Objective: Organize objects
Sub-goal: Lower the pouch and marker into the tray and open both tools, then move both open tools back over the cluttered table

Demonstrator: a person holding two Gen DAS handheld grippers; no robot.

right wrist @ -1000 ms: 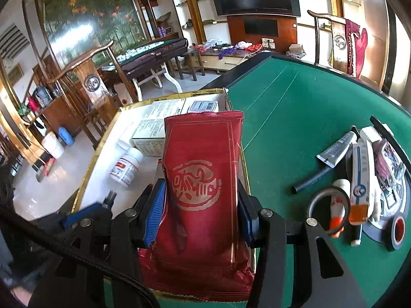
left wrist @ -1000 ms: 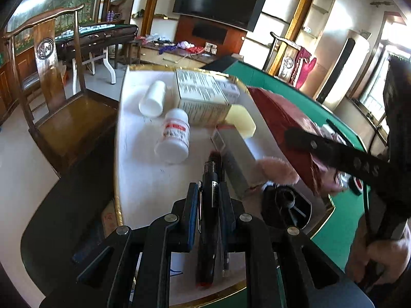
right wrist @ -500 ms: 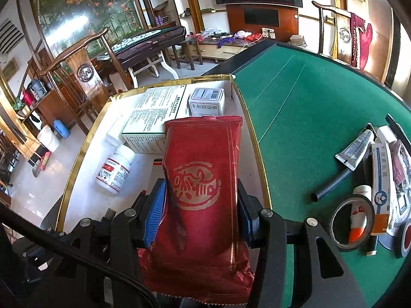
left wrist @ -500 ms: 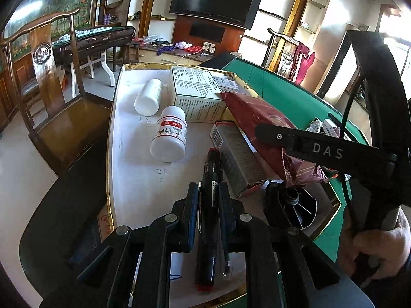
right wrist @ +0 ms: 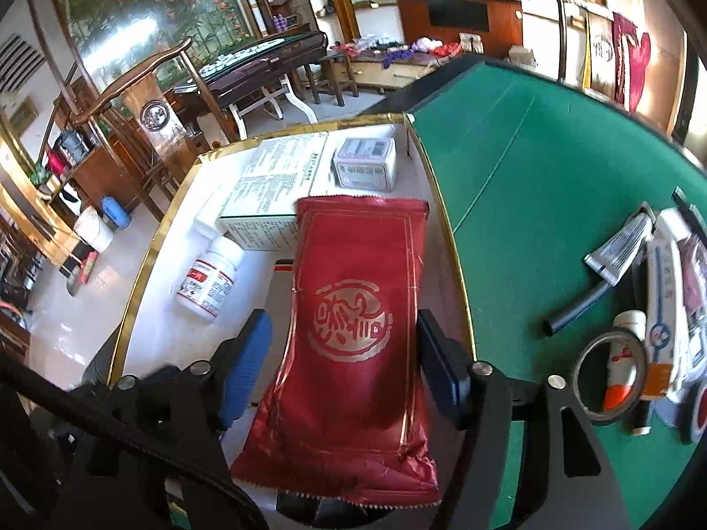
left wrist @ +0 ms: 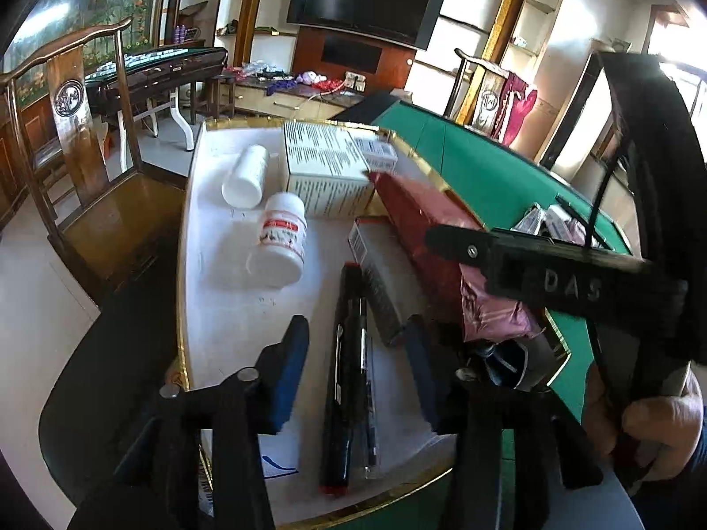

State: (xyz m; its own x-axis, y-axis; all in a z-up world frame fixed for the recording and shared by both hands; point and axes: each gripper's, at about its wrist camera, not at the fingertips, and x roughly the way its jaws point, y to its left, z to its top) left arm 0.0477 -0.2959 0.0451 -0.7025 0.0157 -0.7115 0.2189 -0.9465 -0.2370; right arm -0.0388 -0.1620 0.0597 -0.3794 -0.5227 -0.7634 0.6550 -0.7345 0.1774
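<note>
My left gripper hovers over the near end of the white, gold-rimmed tray. Its jaws are opening, and a black marker with a red tip and a thin pen lie loose between the pads on the tray floor. My right gripper is also opening. The red foil packet lies flat between its blue pads, resting on a grey box in the tray. In the left wrist view the red packet shows beside the right gripper's black body.
The tray also holds a red-labelled white bottle, a plain white bottle, a large printed box and a small box. On the green felt to the right lie a tape roll, tubes and a black marker. A wooden chair stands to the left.
Both pairs of jaws have spread. The left let go of the marker and pen. The right brought the red packet further over the tray and released it.
</note>
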